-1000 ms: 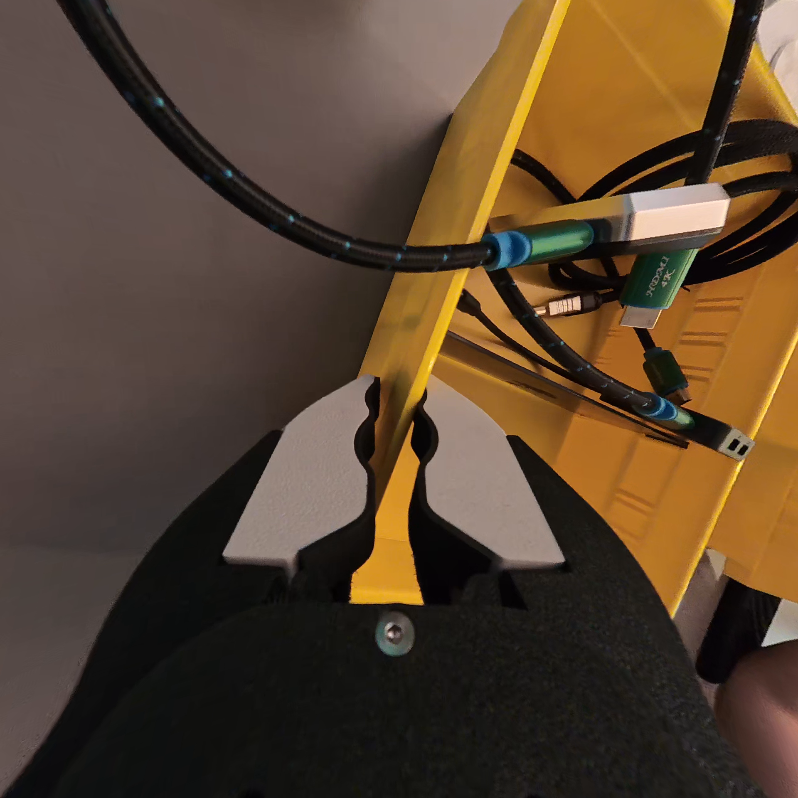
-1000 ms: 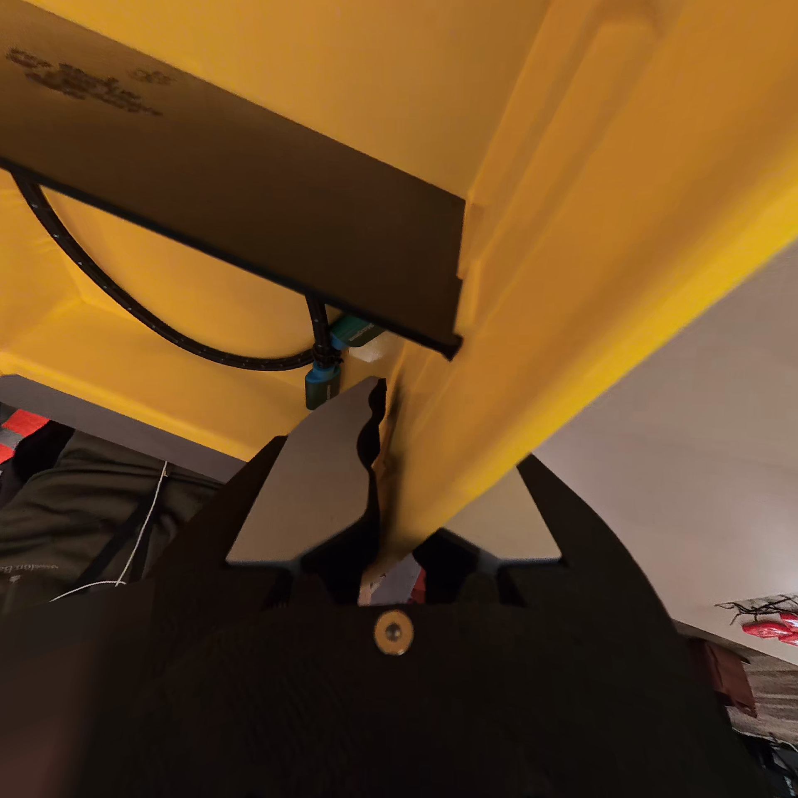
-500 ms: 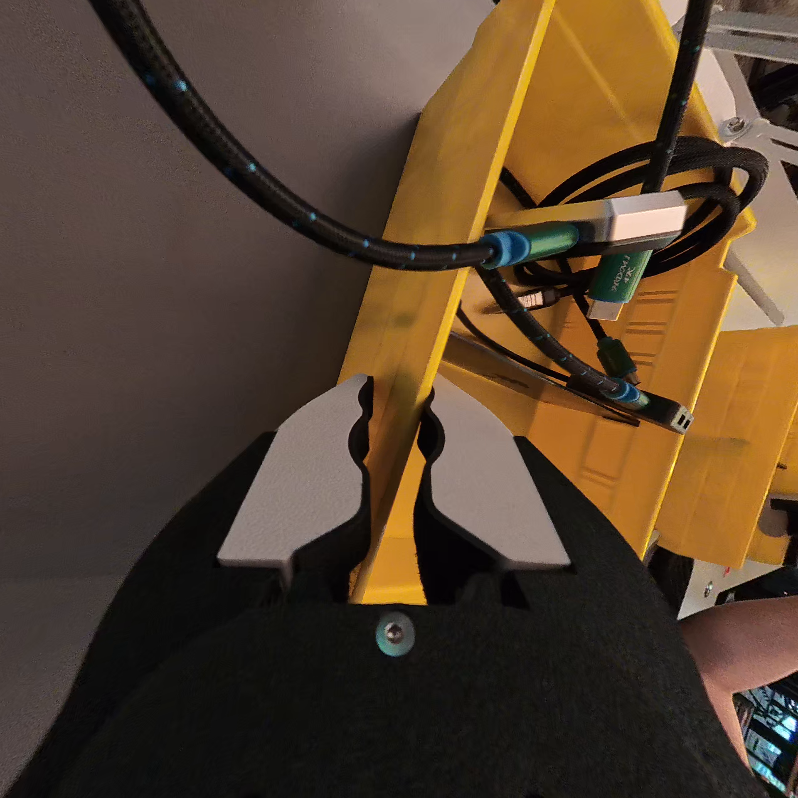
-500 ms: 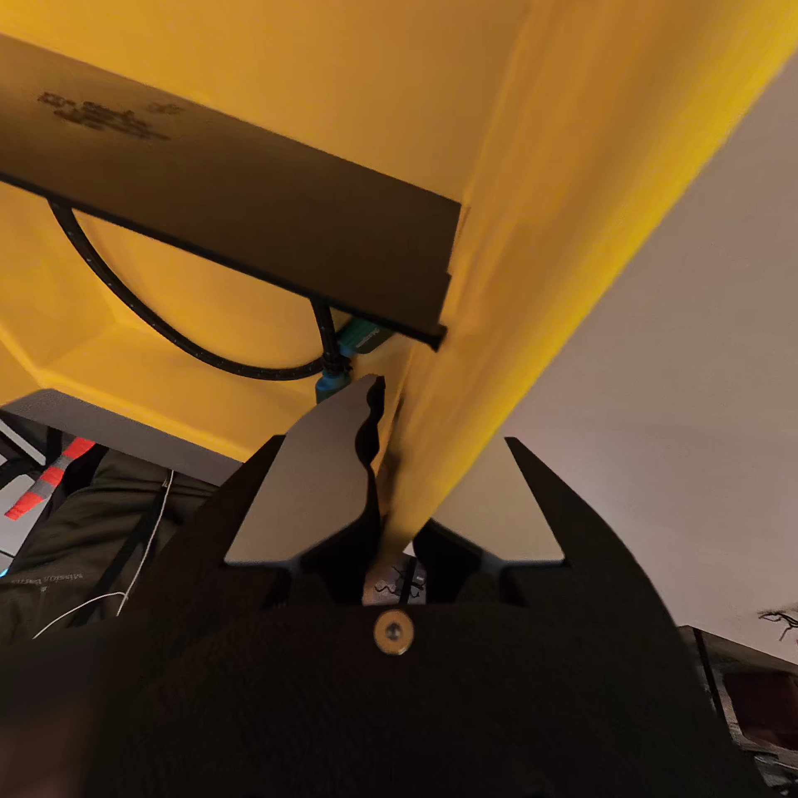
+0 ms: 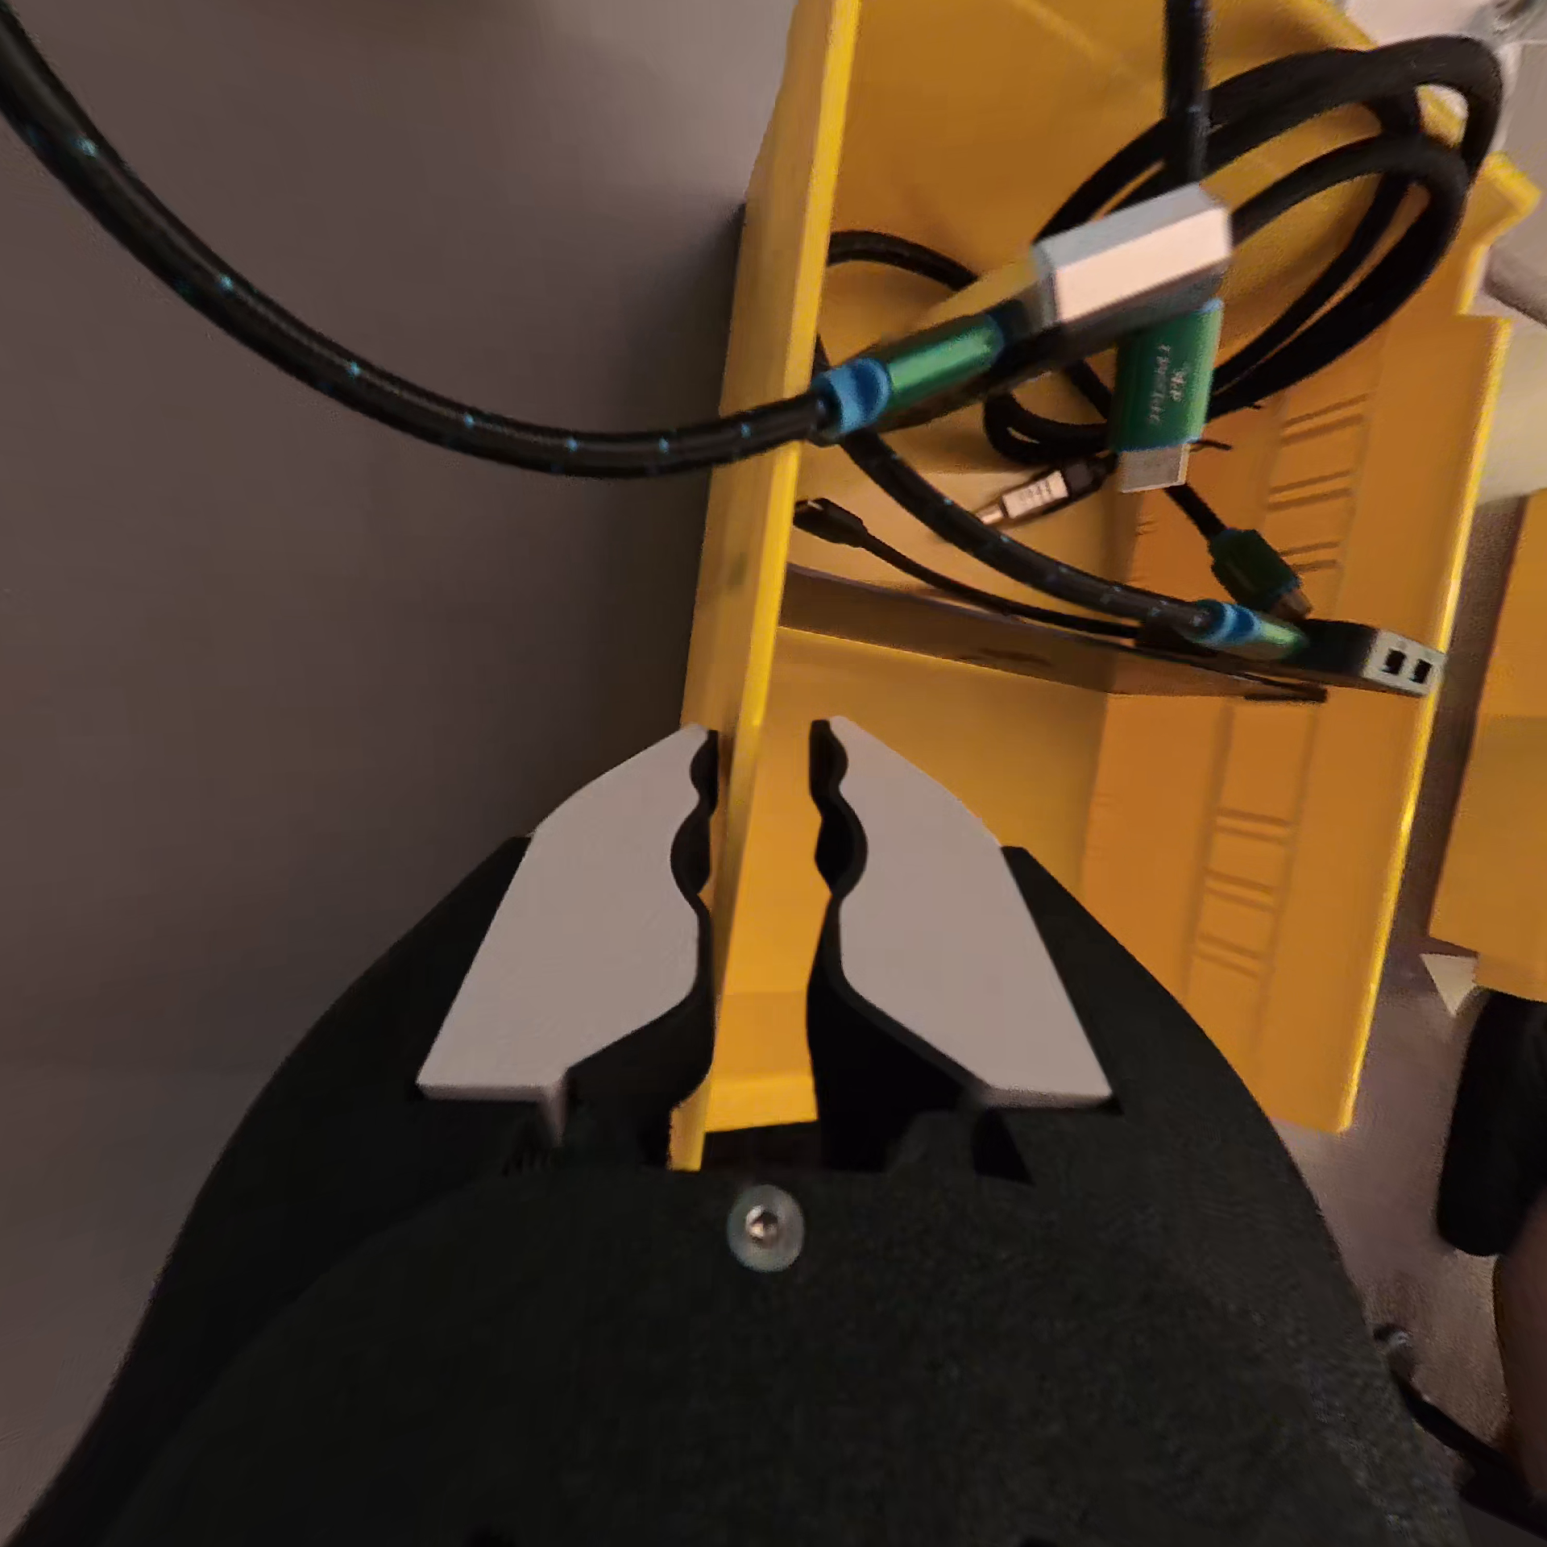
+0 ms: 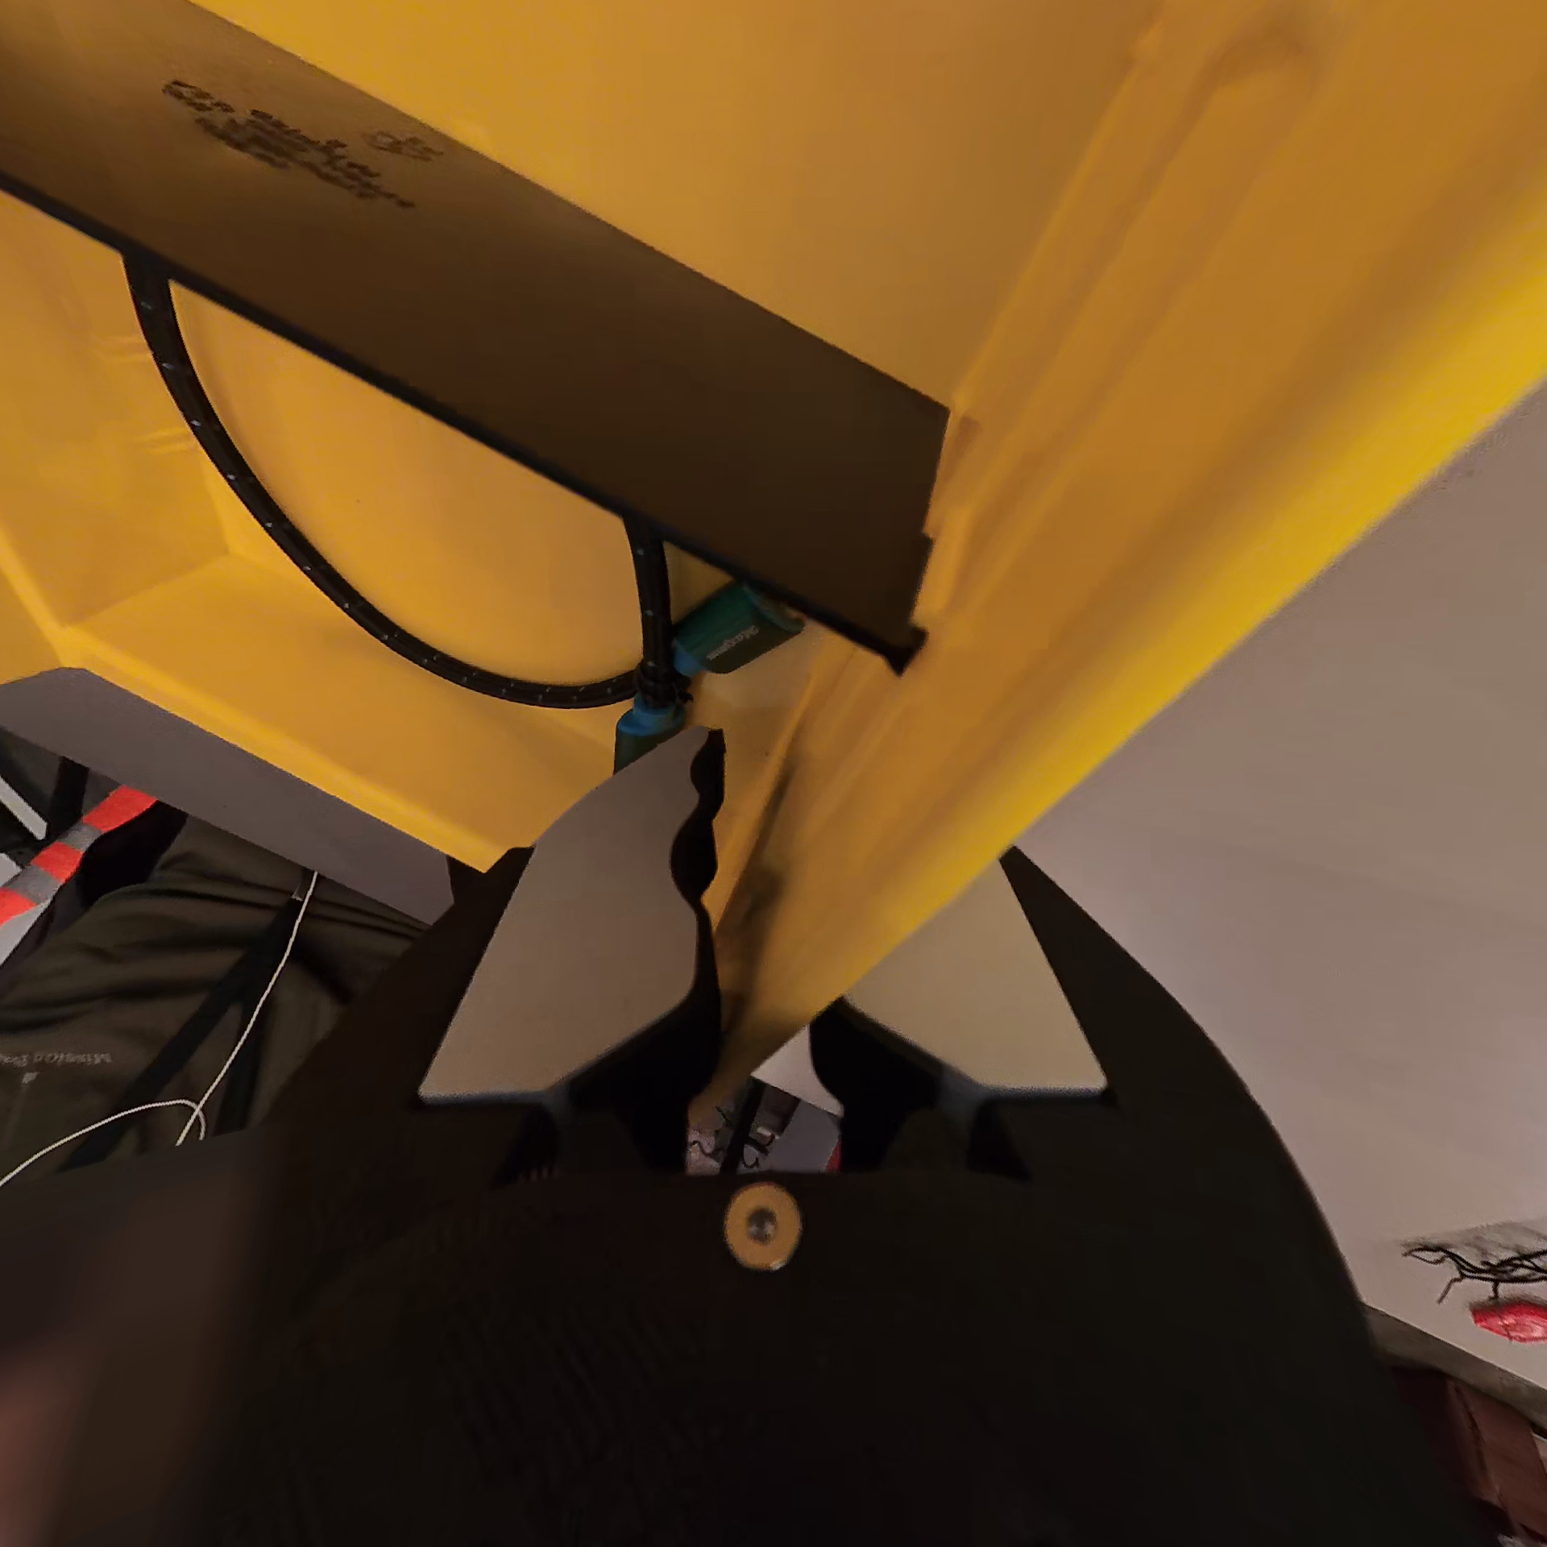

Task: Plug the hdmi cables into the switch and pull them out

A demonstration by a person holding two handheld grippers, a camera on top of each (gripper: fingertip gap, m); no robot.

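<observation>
Left gripper (image 5: 760, 737): I am straddling the upright wall of the yellow plastic bin (image 5: 758, 586) with its grey fingers. The left finger is lying against the wall, while a thin gap is showing beside the right finger, so the jaws are standing narrow around the wall and only loosely on it.

Moving rightward, a black braided cable with blue flecks (image 5: 251, 318) is arching over the wall into the bin. It is ending in a blue-collared green metal HDMI plug (image 5: 929, 368), which is sitting in a small silver rectangular adapter block (image 5: 1130, 268). A second, free green HDMI plug (image 5: 1164, 393) is hanging just beside that block, among coiled black cable. Lower down, a third green plug (image 5: 1247, 629) is lying against the flat black HDMI switch box (image 5: 1348, 657); whether it is fully seated I cannot tell.

Right gripper (image 6: 758, 804): I am holding the opposite wall of the bin (image 6: 1046, 586) between its fingers. The left finger is pressing on the inner face, and the right finger is mostly hidden behind the wall, so the jaws are appearing closed on it. Ahead, a dark flat divider panel (image 6: 544, 352) is spanning the bin.

Progress, as I judge it: both grippers are occupied with the bin, not the cables. At least one plug is hanging free, so plugging and pulling work is remaining.
</observation>
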